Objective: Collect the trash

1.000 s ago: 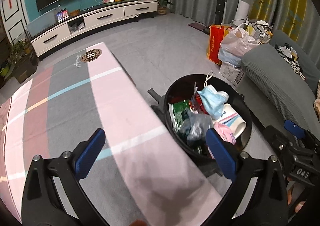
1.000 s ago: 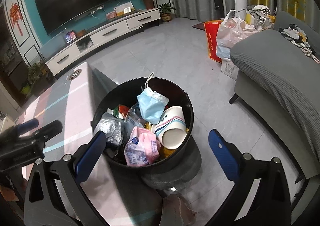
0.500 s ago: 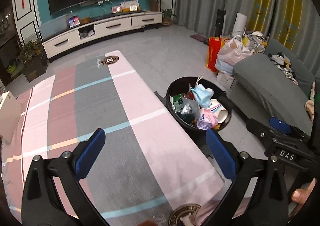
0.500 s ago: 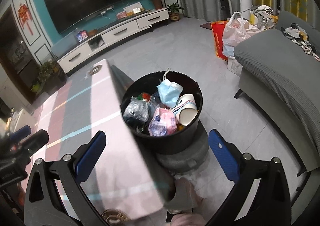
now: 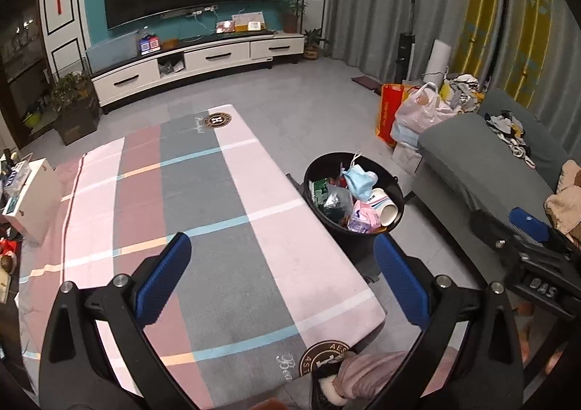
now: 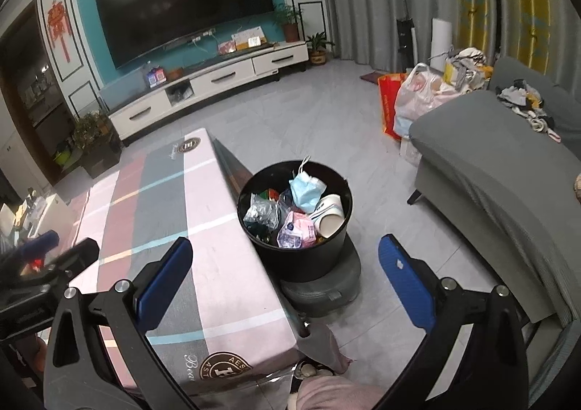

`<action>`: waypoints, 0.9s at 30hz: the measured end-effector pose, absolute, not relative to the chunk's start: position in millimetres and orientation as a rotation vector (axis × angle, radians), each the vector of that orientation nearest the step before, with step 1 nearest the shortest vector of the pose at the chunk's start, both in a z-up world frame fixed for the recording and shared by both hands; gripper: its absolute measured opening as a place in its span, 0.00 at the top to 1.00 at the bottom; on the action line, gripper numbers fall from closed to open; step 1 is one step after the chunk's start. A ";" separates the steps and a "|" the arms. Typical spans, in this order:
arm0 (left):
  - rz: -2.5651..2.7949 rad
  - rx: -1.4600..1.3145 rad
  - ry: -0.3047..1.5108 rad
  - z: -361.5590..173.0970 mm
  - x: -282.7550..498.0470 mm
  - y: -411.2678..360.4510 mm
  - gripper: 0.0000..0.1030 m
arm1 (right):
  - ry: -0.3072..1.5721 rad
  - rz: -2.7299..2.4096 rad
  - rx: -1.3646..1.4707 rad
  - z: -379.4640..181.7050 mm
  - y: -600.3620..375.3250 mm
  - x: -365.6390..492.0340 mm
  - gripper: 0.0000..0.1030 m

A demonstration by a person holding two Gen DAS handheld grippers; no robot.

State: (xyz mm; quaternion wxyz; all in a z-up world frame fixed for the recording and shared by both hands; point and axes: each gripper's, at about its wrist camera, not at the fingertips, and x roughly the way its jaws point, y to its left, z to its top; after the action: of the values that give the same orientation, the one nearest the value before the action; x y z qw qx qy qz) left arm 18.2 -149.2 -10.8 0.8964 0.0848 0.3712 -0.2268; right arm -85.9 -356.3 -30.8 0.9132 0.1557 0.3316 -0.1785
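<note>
1. Trash (image 6: 296, 208) fills the black bin (image 6: 301, 257) standing on the floor just beside the table (image 5: 203, 221), at about one o'clock from the left tongs (image 5: 283, 279).
2. Left tongs gape wide over the tablecloth, gripping nothing.
3. Right tongs (image 6: 285, 277) spread wide too, empty, the bin at twelve o'clock.
4. Farther off, a grey sofa (image 6: 490, 170) sits at two o'clock.
</note>
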 end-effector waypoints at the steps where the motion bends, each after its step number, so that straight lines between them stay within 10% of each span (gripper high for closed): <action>1: -0.470 0.177 0.766 -10.0 16.3 -149.9 0.03 | 0.681 -0.365 0.326 -28.8 -356.7 -88.2 0.03; 27: -0.399 0.214 0.734 -10.4 8.4 -148.8 0.03 | 0.722 -0.370 0.290 -37.4 -352.9 -84.5 0.03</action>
State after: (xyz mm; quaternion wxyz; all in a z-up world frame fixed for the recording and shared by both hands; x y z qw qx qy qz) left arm 8.4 -148.8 -10.4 0.9083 0.1038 0.3559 -0.1936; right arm -84.5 -352.9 -37.4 0.9087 0.1405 0.3500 -0.1792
